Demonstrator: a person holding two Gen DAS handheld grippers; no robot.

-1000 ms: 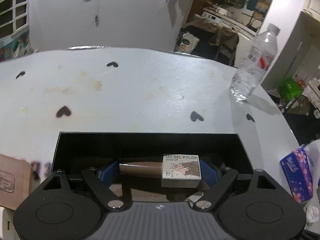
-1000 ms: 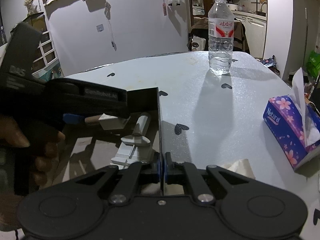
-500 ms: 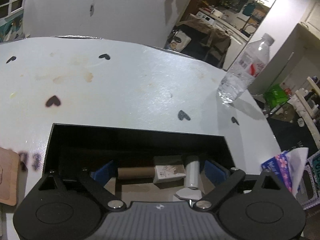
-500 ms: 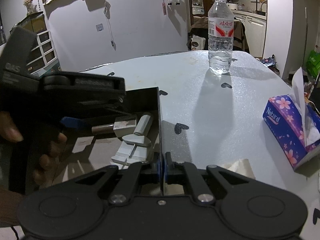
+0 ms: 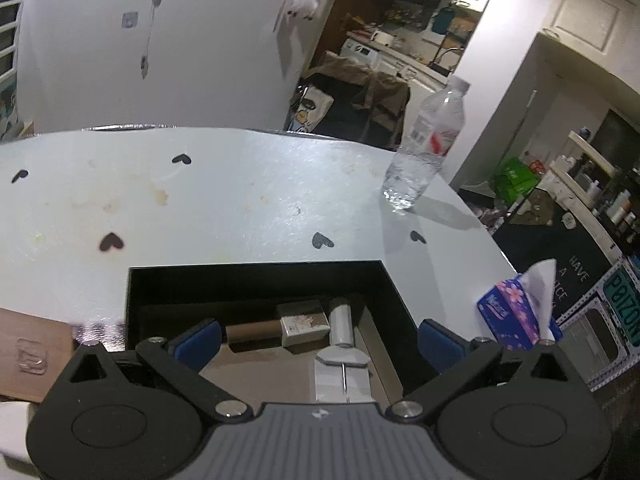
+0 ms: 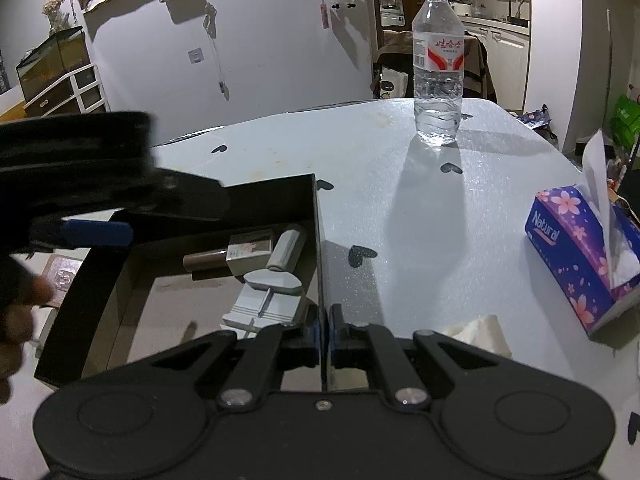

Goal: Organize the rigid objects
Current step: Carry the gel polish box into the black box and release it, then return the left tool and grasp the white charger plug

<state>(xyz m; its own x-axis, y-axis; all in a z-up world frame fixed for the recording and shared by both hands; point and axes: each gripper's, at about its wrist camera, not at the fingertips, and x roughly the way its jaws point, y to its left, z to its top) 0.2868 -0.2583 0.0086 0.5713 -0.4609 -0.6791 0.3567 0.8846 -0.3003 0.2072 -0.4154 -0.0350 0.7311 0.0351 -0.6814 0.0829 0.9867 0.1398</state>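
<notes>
A black open box sits on the white table. Inside it lie a gel polish bottle with a brown cap and, beside it, a grey-white tool. My left gripper hovers over the box with its jaws opening wide; the bottle lies below and free of the pads. In the right wrist view the bottle and the tool lie against the box's right wall. My right gripper is shut on that thin wall at its near end.
A water bottle stands at the table's far right. A purple tissue box lies near the right edge, with a crumpled tissue beside my right gripper. A brown flat block lies left of the box. A person's hand grips the left tool.
The left gripper's jaws spread and let go of the gel polish bottle, which now lies in the box. That gripper rose and drew back. The right gripper stayed still.
</notes>
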